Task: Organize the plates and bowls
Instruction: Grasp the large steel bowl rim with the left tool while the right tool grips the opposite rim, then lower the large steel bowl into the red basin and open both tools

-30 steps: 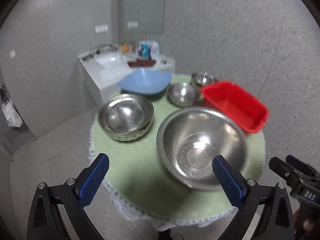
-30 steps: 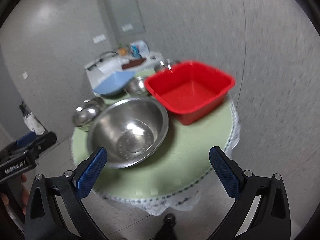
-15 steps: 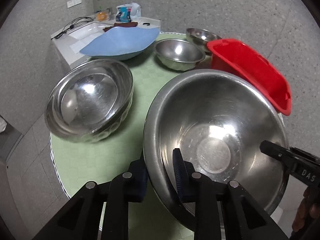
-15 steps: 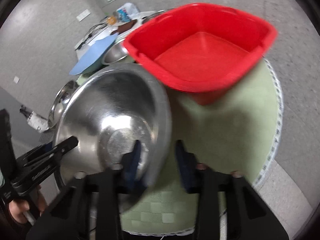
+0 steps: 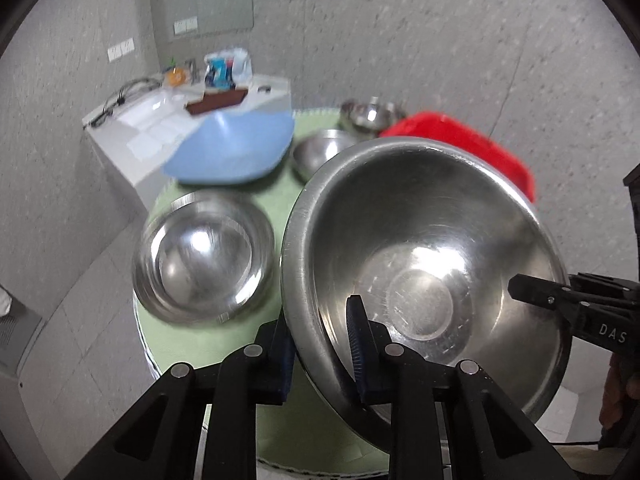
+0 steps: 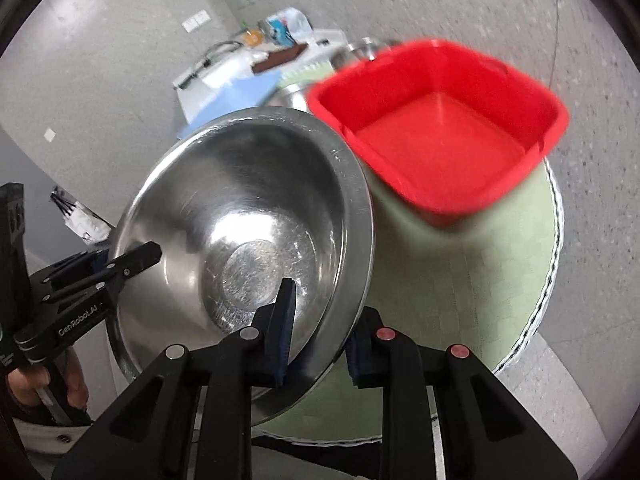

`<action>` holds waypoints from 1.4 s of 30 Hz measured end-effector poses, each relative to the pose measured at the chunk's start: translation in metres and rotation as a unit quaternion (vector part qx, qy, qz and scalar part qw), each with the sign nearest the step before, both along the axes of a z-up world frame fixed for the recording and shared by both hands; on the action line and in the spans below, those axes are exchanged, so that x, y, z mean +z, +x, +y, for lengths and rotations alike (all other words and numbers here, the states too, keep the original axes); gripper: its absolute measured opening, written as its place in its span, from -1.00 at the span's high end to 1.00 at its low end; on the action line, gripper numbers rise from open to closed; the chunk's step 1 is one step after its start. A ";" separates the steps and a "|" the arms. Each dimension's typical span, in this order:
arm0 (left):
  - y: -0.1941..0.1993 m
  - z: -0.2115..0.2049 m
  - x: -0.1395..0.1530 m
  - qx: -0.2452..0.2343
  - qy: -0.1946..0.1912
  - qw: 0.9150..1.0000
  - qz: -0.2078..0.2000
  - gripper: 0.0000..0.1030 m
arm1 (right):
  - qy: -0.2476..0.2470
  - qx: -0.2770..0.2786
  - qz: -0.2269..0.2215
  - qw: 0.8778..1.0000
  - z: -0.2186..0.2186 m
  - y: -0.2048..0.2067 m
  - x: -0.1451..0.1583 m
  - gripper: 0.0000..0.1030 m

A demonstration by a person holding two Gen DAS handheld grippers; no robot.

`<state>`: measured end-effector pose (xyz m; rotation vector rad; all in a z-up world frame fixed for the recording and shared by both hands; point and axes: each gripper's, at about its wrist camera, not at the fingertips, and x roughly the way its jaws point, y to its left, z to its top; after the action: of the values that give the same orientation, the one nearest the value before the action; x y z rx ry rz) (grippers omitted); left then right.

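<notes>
Both grippers hold the large steel bowl (image 5: 424,248) by opposite rims, lifted and tilted above the round green table (image 5: 240,336). My left gripper (image 5: 320,340) is shut on the bowl's left rim, one pad inside, one outside. My right gripper (image 6: 320,332) is shut on the bowl's (image 6: 248,216) right rim; it also shows in the left wrist view (image 5: 568,304). A medium steel bowl (image 5: 204,260) sits on the table to the left. Two small steel bowls (image 5: 324,152) (image 5: 370,114) stand further back.
A red square basin (image 6: 440,120) sits on the table (image 6: 460,280) right of the large bowl. A blue square basin (image 5: 236,148) lies at the back left. A white counter (image 5: 160,116) with clutter stands behind, against grey walls.
Both grippers, shut on the large bowl's rims half a second ago, have lifted it off the table and tilted it. A second ago both were open and away from it.
</notes>
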<state>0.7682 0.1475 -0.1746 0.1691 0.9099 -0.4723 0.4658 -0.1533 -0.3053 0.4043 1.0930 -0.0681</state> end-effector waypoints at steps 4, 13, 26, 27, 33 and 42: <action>0.006 -0.015 0.032 -0.021 -0.031 0.999 -0.035 0.61 | -0.001 -0.022 -0.033 0.999 -0.021 0.008 0.031 0.57; 0.084 -0.102 0.026 -0.078 -0.056 0.994 -0.045 0.62 | -0.045 -0.081 -0.041 0.995 -0.115 0.057 0.044 0.57; 0.168 -0.191 -0.062 -0.090 0.014 0.995 0.031 0.59 | -0.041 -0.110 0.055 0.992 -0.182 0.092 -0.031 0.56; 0.172 -0.198 -0.065 -0.091 0.018 0.995 0.033 0.59 | -0.040 -0.112 0.058 0.991 -0.184 0.092 -0.033 0.56; 0.189 -0.226 -0.075 -0.089 0.034 0.994 0.052 0.55 | -0.082 -0.108 0.083 0.987 -0.178 0.102 -0.042 0.50; 0.185 -0.240 -0.077 -0.116 0.020 0.991 0.061 -0.47 | -0.100 -0.115 0.087 0.984 -0.176 0.110 -0.044 -0.18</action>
<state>0.9537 -0.0929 -0.2514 0.2865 1.0242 -0.6863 0.5760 -0.3296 -0.3497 0.3464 1.1942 -0.4220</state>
